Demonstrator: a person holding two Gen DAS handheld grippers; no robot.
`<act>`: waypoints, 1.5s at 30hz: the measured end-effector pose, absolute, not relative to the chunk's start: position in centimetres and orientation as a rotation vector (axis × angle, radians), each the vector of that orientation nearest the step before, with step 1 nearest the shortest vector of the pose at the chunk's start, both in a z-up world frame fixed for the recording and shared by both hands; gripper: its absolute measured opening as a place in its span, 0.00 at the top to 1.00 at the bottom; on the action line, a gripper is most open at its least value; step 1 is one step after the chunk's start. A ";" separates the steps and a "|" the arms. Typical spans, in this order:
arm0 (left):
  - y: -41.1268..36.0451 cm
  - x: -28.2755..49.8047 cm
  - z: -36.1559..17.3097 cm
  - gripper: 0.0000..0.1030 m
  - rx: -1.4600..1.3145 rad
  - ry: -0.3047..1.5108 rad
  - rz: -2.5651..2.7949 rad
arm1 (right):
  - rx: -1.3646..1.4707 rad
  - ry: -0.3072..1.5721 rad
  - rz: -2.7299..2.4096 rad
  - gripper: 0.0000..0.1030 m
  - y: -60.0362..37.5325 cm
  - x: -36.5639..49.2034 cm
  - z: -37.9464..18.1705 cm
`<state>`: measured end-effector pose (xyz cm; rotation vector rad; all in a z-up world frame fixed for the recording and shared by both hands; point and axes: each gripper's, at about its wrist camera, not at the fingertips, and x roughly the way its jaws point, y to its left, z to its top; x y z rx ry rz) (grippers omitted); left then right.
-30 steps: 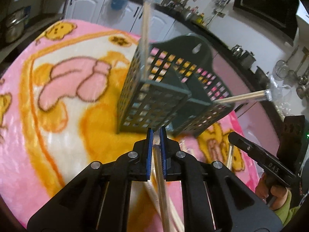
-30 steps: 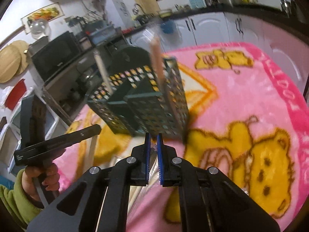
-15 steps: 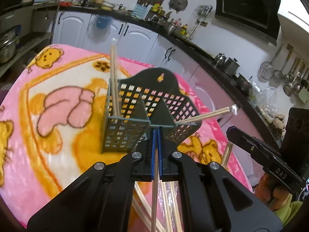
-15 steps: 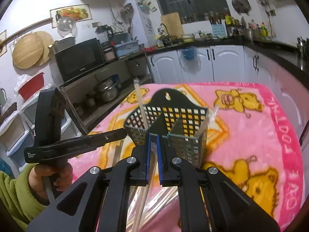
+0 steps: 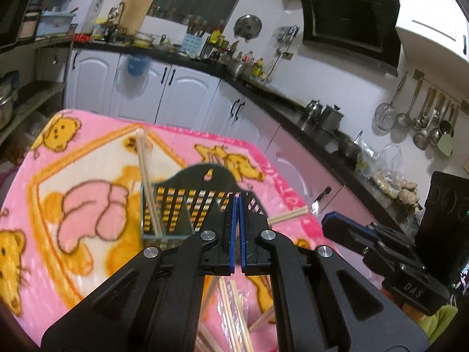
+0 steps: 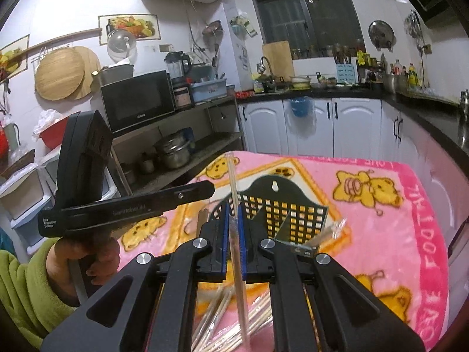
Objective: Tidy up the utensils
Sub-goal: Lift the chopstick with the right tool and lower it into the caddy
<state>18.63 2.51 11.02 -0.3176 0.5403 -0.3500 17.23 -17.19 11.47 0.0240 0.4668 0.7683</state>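
In a home kitchen, a table covered by a pink bear-print blanket (image 5: 88,158) carried a dark perforated utensil caddy (image 6: 281,205) with divided compartments, standing near the middle of the table. The right claw (image 6: 233,237) was clamped on a single wrapped chopstick (image 6: 239,275), which ran up between its blue pads and ended above them, in front of the caddy. The left claw (image 5: 236,234) had its pads pressed together; no chopstick showed between them, and whether it carried anything could not be told. A pair of chopsticks (image 5: 148,182) stood tilted in the caddy's left compartment, and another chopstick (image 5: 288,215) poked out sideways over its right side toward the table's right edge. A loose pile of chopsticks (image 6: 222,319) lay on the blanket at the near edge, directly beneath both claws. The step in hand appeared to be carrying a picked chopstick from the pile toward the caddy. The next move would likely call for bringing the right claw over an open compartment, tipping the chopstick closer to upright, and parting the pads so it dropped inside rather than catching on the rim.
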 end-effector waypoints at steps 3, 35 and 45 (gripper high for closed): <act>2.4 18.9 12.1 1.00 -0.314 0.513 -0.356 | 0.019 0.445 0.773 0.94 -17.1 17.1 12.2; 2.2 21.1 20.9 1.00 -0.310 0.292 -0.380 | 0.034 0.247 0.738 0.94 -17.7 20.0 20.1; 1.7 22.9 21.2 1.00 -0.325 0.296 -0.389 | 0.048 0.214 0.664 0.94 -18.8 22.8 21.6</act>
